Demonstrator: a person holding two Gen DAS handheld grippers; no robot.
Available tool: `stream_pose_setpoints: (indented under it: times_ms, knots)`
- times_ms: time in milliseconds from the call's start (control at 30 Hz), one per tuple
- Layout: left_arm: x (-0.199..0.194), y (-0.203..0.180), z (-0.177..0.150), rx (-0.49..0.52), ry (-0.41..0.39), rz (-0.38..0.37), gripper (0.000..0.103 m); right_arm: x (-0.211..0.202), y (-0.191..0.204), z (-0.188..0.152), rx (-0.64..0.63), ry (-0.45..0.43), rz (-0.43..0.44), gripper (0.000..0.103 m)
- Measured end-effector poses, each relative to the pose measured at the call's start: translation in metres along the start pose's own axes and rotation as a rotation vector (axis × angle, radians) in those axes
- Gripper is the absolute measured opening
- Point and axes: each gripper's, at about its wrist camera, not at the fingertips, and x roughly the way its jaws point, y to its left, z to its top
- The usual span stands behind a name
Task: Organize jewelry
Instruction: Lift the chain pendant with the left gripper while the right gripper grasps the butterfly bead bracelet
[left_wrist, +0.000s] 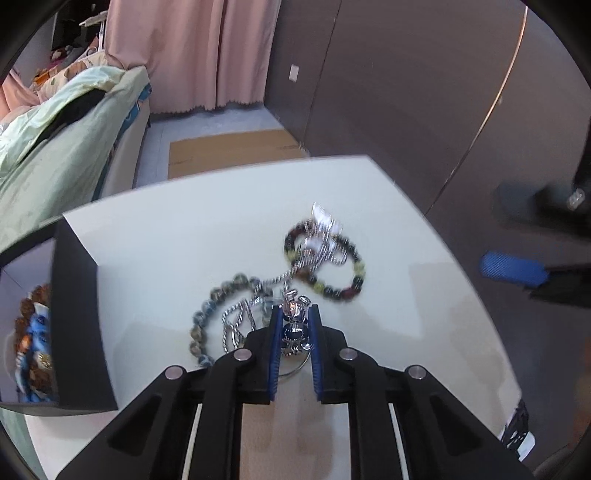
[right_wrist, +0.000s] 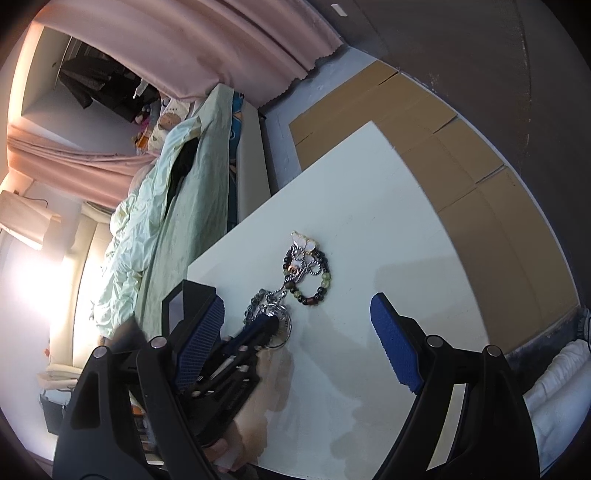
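On the white table (left_wrist: 166, 251) lies a tangle of jewelry: a multicoloured bead bracelet (left_wrist: 354, 275), a grey-blue bead bracelet (left_wrist: 201, 321) and a silver chain (left_wrist: 312, 254) across both. My left gripper (left_wrist: 295, 314) is shut on a silver pendant with a dark blue stone (left_wrist: 294, 330), which sits between the blue pads at the chain's near end. The right wrist view shows the same pile (right_wrist: 306, 273) and the left gripper (right_wrist: 264, 326) at its near side. My right gripper (right_wrist: 297, 301) hovers open above the table with nothing between its fingers.
A black box (left_wrist: 75, 314) holding more beaded pieces (left_wrist: 33, 332) stands at the table's left edge. A bed with a pale green quilt (left_wrist: 59, 140) is beyond it. Flat cardboard (left_wrist: 229, 151) lies on the floor past the far edge, under a pink curtain (left_wrist: 192, 51).
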Motion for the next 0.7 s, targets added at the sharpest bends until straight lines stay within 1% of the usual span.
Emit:
stream_pose_setpoints:
  times_ms: [100, 167, 200, 233, 300, 333, 367, 467, 700]
  knots:
    - [-0.017, 0.004, 0.005, -0.018, -0.03, -0.022, 0.012, 0.005, 0.003, -0.002, -0.019, 0.008, -0.008, 0.071]
    - [-0.026, 0.007, 0.008, -0.034, -0.046, -0.035, 0.012, 0.011, 0.006, -0.003, -0.031, 0.015, -0.017, 0.06]
    - [-0.032, 0.01, 0.011, -0.045, -0.058, -0.041, 0.012, 0.014, 0.007, -0.004, -0.035, 0.019, -0.023, 0.058]
    - [-0.036, 0.011, 0.012, -0.052, -0.067, -0.046, 0.012, 0.018, 0.007, -0.005, -0.04, 0.021, -0.036, 0.053]
    - [-0.048, 0.015, 0.015, -0.064, -0.091, -0.053, 0.012, 0.025, 0.007, -0.005, -0.04, 0.021, -0.059, 0.049]
    - [-0.054, 0.017, 0.017, -0.069, -0.101, -0.057, 0.012, 0.028, 0.007, -0.004, -0.042, 0.022, -0.066, 0.045]
    - [-0.059, 0.019, 0.018, -0.075, -0.111, -0.061, 0.012, 0.031, 0.007, -0.004, -0.049, 0.024, -0.077, 0.042]
    - [-0.074, 0.025, 0.021, -0.092, -0.144, -0.07, 0.012, 0.045, 0.011, -0.005, -0.075, 0.033, -0.117, 0.038]
    - [-0.102, 0.041, 0.023, -0.131, -0.197, -0.087, 0.012, 0.07, 0.022, -0.006, -0.149, 0.02, -0.245, 0.033]
